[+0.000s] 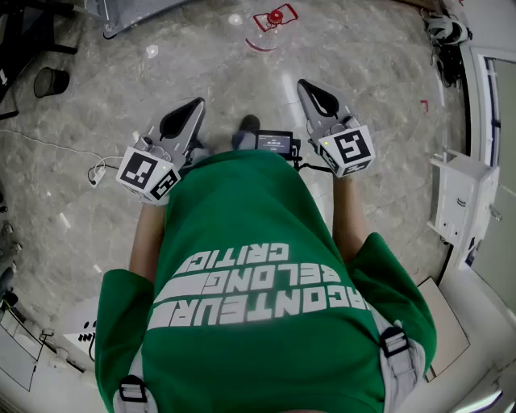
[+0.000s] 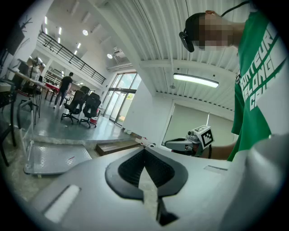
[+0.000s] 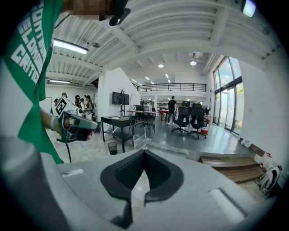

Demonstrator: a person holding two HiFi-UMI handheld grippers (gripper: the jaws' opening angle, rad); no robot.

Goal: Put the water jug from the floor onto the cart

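Observation:
Seen from above in the head view, the clear water jug (image 1: 270,28) with a red cap stands on the marble floor, far ahead of both grippers. The flat metal cart (image 2: 54,158) lies low on the floor at the left of the left gripper view; its edge (image 1: 133,14) shows at the top left of the head view. My left gripper (image 1: 197,106) is held at waist height with its jaws together and nothing in them. My right gripper (image 1: 304,85) is likewise shut and empty. Each gripper view shows its own closed tips (image 2: 145,151) (image 3: 144,153) and the other gripper beyond.
A black bin (image 1: 50,81) stands at the far left, and a cable (image 1: 97,171) trails on the floor. A bag (image 1: 445,31) lies at the top right by a white unit (image 1: 463,202). Desks, office chairs (image 3: 189,119) and a wooden step (image 3: 235,164) are farther off.

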